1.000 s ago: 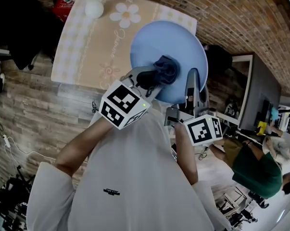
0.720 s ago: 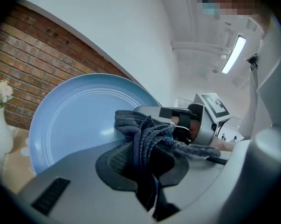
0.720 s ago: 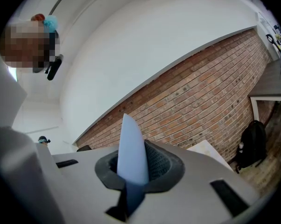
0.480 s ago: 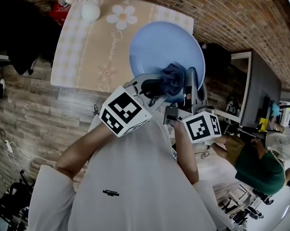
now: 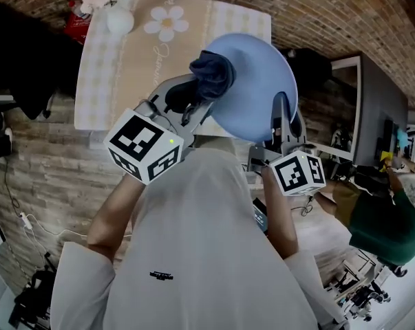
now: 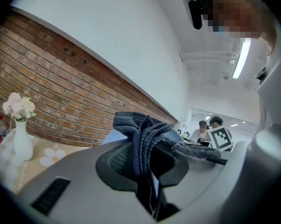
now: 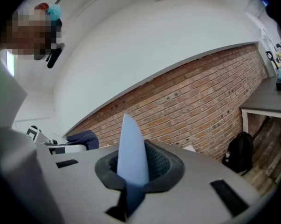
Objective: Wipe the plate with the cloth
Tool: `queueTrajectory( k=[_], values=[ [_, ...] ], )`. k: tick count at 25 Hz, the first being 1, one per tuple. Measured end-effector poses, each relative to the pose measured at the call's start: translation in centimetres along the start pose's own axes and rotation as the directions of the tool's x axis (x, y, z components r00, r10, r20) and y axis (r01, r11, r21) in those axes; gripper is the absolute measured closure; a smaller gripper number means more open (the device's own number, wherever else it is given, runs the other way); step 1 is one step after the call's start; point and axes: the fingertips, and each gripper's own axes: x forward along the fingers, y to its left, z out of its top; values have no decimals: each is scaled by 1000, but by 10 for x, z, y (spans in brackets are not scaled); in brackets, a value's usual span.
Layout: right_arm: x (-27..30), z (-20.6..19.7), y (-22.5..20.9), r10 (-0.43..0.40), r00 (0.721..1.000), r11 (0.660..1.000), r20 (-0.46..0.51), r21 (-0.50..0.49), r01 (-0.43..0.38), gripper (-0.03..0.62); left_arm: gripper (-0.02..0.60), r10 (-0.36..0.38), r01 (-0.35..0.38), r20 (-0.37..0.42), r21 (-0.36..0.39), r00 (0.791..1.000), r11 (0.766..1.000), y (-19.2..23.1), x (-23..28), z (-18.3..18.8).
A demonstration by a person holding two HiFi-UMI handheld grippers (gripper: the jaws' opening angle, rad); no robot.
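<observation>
A light blue plate (image 5: 252, 84) is held up in the air in the head view, edge-on (image 7: 131, 153) in the right gripper view. My right gripper (image 5: 283, 119) is shut on its lower right rim. My left gripper (image 5: 197, 91) is shut on a bunched dark blue cloth (image 5: 210, 71), which sits at the plate's upper left edge. In the left gripper view the cloth (image 6: 142, 134) fills the jaws and a sliver of plate (image 6: 113, 135) shows behind it.
Below lies a table with a beige checked cloth (image 5: 131, 60) printed with daisies. A white vase of flowers (image 5: 118, 19) and a red packet (image 5: 75, 20) stand at its far left corner. A brick wall, a grey desk (image 5: 376, 129) and a person in green (image 5: 382, 222) are at right.
My left gripper has swung the cloth from the plate's lower middle up to its upper left edge. The plate has shifted slightly right and lower in view.
</observation>
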Motion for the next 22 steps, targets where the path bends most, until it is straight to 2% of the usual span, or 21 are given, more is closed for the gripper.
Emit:
queueTrajectory(
  k=[6, 13, 16, 22],
  values=[
    [-13, 3, -23, -48, 999, 996, -5, -77, 48, 536, 520, 136, -136, 29, -22, 990, 991, 50, -21, 10],
    [-22, -14, -46, -103, 994, 990, -43, -104, 98, 536, 520, 300, -300, -15, -87, 954, 950, 105, -51, -26],
    [-31, -23, -51, -128, 990, 989, -59, -88, 122, 536, 520, 328, -331, -45, -114, 944, 937, 110, -59, -43],
    [-35, -40, -53, -141, 986, 988, -93, -69, 135, 536, 520, 324, -332, -79, -152, 943, 931, 108, -61, -63]
  ],
)
